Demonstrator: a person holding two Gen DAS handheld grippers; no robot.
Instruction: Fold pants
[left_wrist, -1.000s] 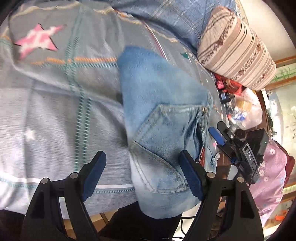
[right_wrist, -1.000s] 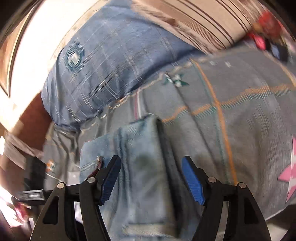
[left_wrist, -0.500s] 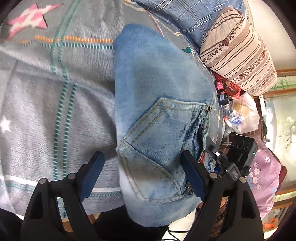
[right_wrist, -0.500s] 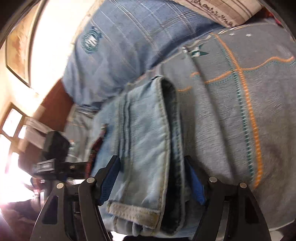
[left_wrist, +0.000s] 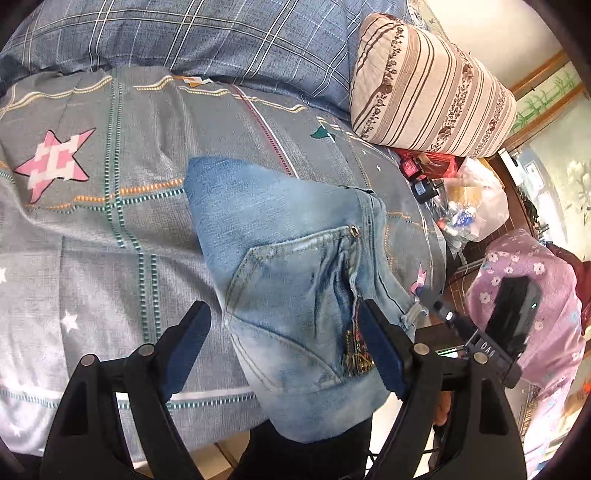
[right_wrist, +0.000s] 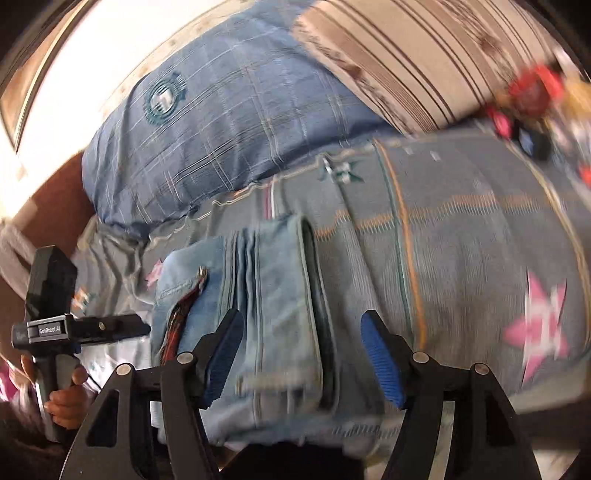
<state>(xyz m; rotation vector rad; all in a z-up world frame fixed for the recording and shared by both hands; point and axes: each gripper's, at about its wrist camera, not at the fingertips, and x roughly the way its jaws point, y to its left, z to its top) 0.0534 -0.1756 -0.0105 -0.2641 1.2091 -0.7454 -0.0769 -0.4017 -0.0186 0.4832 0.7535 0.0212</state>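
The light blue jeans (left_wrist: 295, 280) lie folded into a compact stack on the grey patterned bedspread (left_wrist: 110, 229), back pocket facing up, near the bed's front edge. My left gripper (left_wrist: 284, 347) is open and empty, its jaws spread above the pocket end. In the right wrist view the folded jeans (right_wrist: 273, 295) show their stacked edges. My right gripper (right_wrist: 301, 358) is open and empty above the stack's near end. The right gripper also shows in the left wrist view (left_wrist: 491, 332), and the left gripper in the right wrist view (right_wrist: 55, 325).
A blue plaid pillow (left_wrist: 207, 37) and a striped beige cushion (left_wrist: 428, 88) lie at the head of the bed. Plastic bags and small items (left_wrist: 458, 199) sit on a wooden stand at the right. The bed's front edge is just below the jeans.
Both grippers have pulled back from the folded jeans, so more of the bed and pillows shows. The jeans stay folded in place. Both grippers remain open.
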